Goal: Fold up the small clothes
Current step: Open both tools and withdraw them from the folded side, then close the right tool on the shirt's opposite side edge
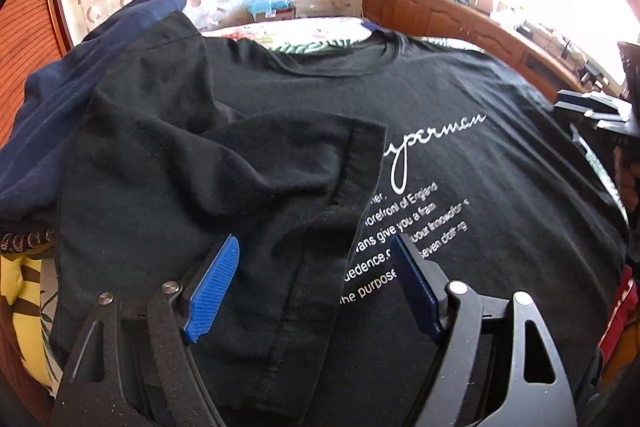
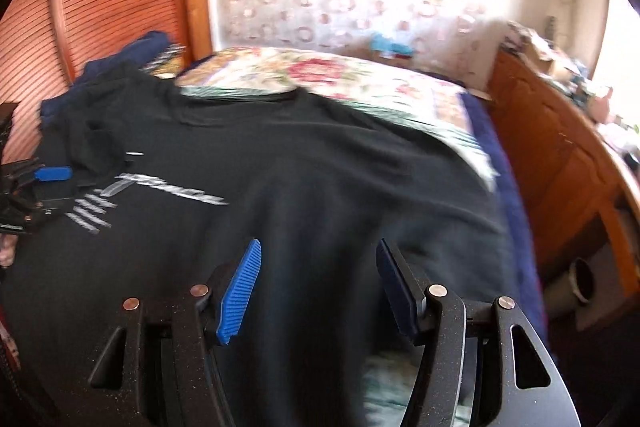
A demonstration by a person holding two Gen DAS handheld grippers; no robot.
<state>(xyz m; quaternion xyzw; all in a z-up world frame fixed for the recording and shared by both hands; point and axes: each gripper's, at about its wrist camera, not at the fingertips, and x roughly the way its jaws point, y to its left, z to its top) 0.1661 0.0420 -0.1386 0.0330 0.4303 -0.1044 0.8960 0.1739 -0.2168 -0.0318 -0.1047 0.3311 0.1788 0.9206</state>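
A black T-shirt [image 1: 460,163] with white lettering lies face up on the bed. Its left sleeve [image 1: 256,187] is folded inward over the chest and covers part of the print. My left gripper [image 1: 316,247] is open just above the folded sleeve, holding nothing. In the right wrist view the same shirt [image 2: 340,187] spreads across the bed, blurred. My right gripper [image 2: 318,251] is open over the shirt's right side, empty. The left gripper [image 2: 52,174] shows at the far left of that view, and the right gripper [image 1: 592,107] at the right edge of the left wrist view.
A dark blue garment [image 1: 80,99] lies bunched left of the shirt. The floral bedspread [image 2: 320,75] extends beyond the collar. A wooden cabinet [image 2: 560,155] with clutter stands along the right. A slatted wooden door [image 2: 100,7] is at the back left.
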